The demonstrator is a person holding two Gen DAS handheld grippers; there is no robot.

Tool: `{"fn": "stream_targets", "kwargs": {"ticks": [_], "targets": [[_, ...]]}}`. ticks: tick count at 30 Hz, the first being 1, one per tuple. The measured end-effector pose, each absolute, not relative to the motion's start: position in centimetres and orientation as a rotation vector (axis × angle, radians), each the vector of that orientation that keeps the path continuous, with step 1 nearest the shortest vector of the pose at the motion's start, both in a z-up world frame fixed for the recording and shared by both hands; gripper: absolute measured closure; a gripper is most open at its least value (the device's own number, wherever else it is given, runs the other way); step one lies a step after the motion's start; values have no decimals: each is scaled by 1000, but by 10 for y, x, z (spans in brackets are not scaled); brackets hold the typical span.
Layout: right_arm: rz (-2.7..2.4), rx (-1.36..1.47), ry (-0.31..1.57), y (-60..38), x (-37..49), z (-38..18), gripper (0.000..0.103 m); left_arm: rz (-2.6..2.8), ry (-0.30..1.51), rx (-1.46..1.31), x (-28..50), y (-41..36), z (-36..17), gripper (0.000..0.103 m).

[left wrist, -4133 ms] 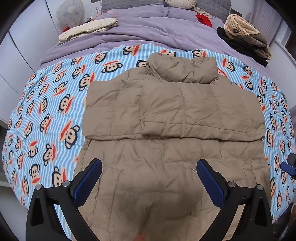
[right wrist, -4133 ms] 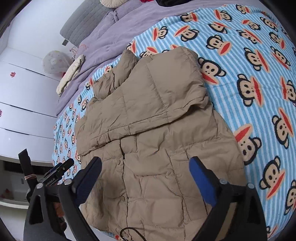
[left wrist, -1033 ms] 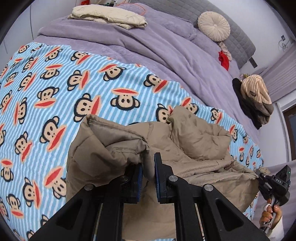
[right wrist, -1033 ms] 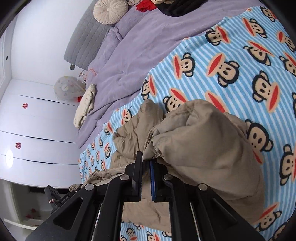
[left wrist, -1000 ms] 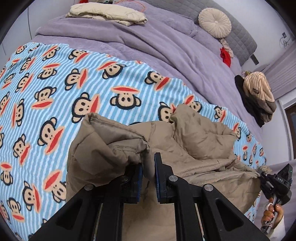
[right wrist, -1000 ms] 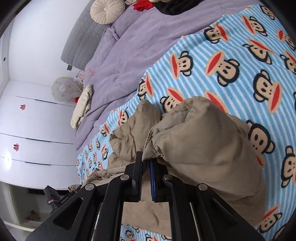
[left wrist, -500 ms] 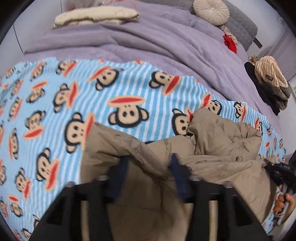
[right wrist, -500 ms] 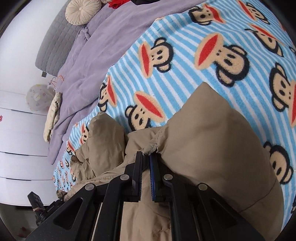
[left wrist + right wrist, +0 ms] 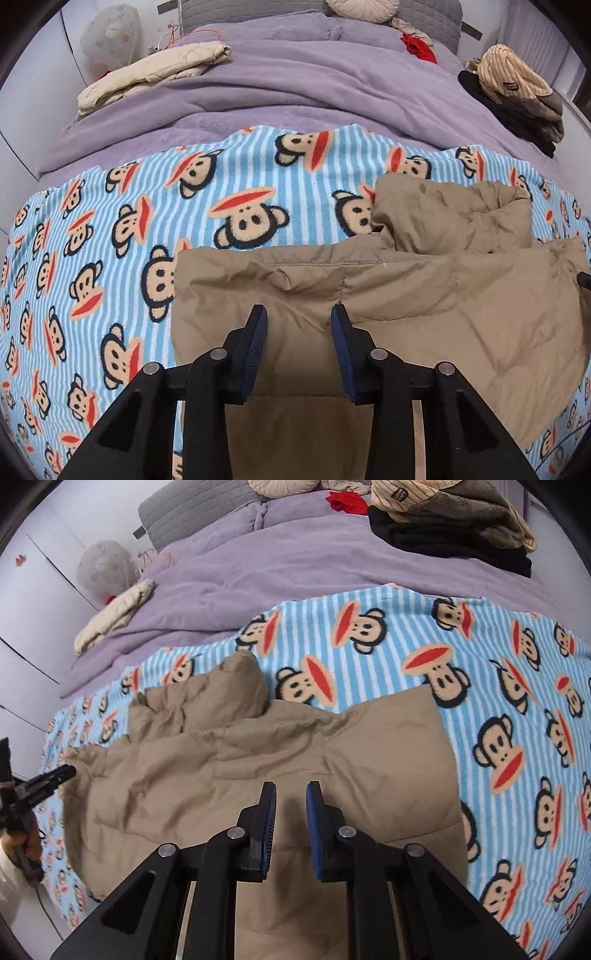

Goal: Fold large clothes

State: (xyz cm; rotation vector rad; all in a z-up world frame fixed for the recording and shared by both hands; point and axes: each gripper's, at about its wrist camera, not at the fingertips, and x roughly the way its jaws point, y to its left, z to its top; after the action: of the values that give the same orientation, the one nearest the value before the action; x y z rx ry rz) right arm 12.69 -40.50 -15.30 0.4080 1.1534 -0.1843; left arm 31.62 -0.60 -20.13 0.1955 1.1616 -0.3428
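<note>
The folded tan jacket (image 9: 369,295) lies on the monkey blanket (image 9: 184,206), long axis running nine to three, directly beneath the left gripper (image 9: 297,325) and right gripper (image 9: 290,801), both released, left jaws narrowing, right widening, nothing between them.

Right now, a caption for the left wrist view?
Left gripper open above the folded tan jacket on the monkey-print blanket.

one tan jacket (image 9: 406,302), one monkey-print blanket (image 9: 110,229), two hand-held grippers (image 9: 297,325) (image 9: 291,801)
</note>
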Motion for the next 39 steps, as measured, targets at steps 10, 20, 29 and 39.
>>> {"fn": "stream_targets", "kwargs": {"ticks": [10,20,29,39], "targets": [[-398,660,1154,-484,141,-224,95,-211,1216,69,368,-7,-262,64],[-418,537,1198,-479,151,-230,96,-179,1175,67,365,12,-233,64],[-393,590,1102,-455,101,-167,92,-170,1187,69,300,57,-193,63],[-243,658,1141,-367,37,-151,92,-247,1298,92,202,32,-205,52]]}}
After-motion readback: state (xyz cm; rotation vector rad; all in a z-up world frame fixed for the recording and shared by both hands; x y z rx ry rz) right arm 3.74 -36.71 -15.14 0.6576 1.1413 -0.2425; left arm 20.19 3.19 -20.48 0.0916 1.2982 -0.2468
